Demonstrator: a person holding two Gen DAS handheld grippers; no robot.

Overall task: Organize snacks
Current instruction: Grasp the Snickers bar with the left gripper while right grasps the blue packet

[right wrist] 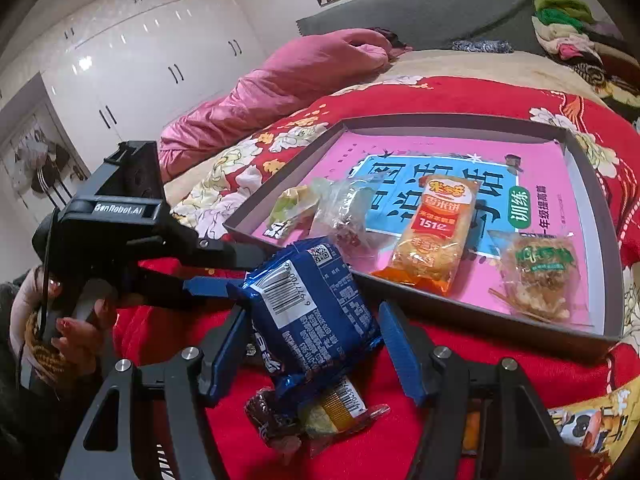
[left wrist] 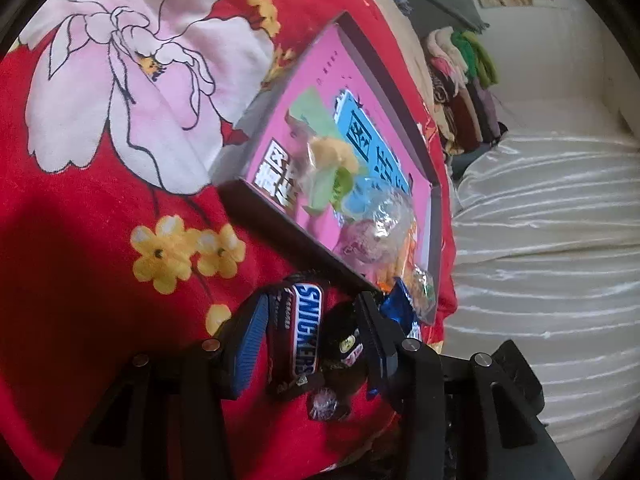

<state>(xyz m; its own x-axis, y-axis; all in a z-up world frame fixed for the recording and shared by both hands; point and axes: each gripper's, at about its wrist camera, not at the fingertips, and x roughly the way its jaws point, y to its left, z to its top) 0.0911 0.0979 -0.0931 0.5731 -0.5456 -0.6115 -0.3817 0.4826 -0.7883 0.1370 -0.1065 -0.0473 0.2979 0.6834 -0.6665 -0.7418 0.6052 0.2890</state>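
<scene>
On the red flowered bedspread [left wrist: 80, 240], my left gripper [left wrist: 312, 300] is shut on a Snickers bar [left wrist: 306, 332], with a dark wrapped candy [left wrist: 340, 344] squeezed beside it between the pads. My right gripper [right wrist: 312, 310] is shut on a blue snack packet [right wrist: 308, 304], which tilts above a yellow-wrapped snack [right wrist: 336, 408] and a brown candy [right wrist: 272, 420]. Just beyond lies a grey tray [right wrist: 440, 120] lined with pink paper. It holds an orange rice-cracker pack [right wrist: 436, 236] and several clear-wrapped snacks [right wrist: 540, 276]. The left gripper's fingers [right wrist: 208, 285] reach in from the left, behind the blue packet.
A person's hand [right wrist: 76, 332] grips the left tool's handle. A pink quilt [right wrist: 288, 76] lies behind the tray, with white wardrobes [right wrist: 140, 60] beyond it. Folded clothes [right wrist: 568, 32] are piled at the headboard. A cartoon-printed packet [right wrist: 580, 424] lies at the lower right. White satin bedding [left wrist: 540, 220] borders the bedspread.
</scene>
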